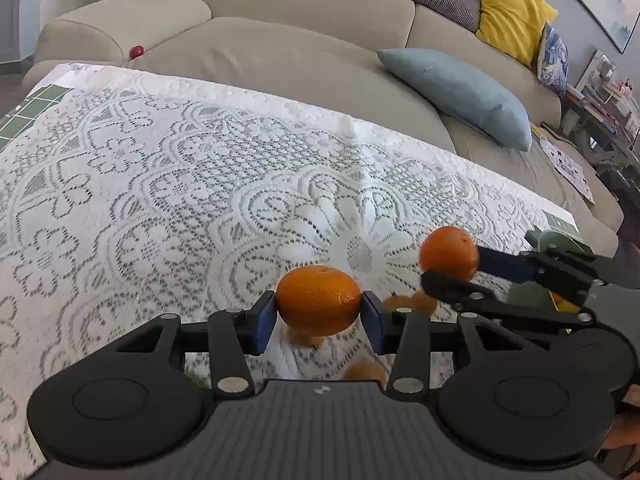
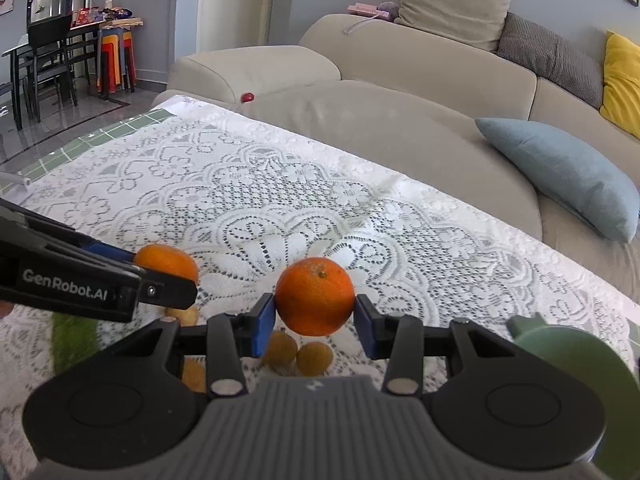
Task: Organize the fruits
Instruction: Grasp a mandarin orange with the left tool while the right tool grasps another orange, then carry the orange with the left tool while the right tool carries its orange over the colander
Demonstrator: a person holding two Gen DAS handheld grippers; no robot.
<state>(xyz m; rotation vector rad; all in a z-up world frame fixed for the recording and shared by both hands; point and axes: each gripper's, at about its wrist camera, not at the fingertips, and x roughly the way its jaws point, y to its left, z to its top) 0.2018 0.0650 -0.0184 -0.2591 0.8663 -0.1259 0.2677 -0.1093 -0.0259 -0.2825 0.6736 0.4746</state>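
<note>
Oranges are held one in each tool, both lifted above the lace-covered counter point(image 1: 160, 168): the left hand-held gripper point(image 1: 319, 312) has its blue pads pressed on either side of a broad orange point(image 1: 319, 300), and the right hand-held gripper point(image 2: 315, 314) is clamped the same way on a rounder orange point(image 2: 315, 302). Each tool shows up in the other's view, so the two stand near each other, the right one's fruit a little farther out over the cloth. Below the held fruit lie several small yellowish-brown fruits point(image 2: 298, 354) on the lace; they are blurred and partly hidden behind the fingers and gripper bodies, so their kind and number cannot be told. A green rounded object point(image 2: 576, 364) sits at the right, cut off by the frame and by the right tool's body; what it is stays unclear. A green patch point(image 2: 74, 340) at the left is also too blurred to name. Ahead, the middle and far stretch of lace lies bare up to the counter's far edge, which meets a beige sofa point(image 1: 280, 40) carrying a blue cushion point(image 1: 460, 96) and a small red ball point(image 1: 136, 52).
</note>
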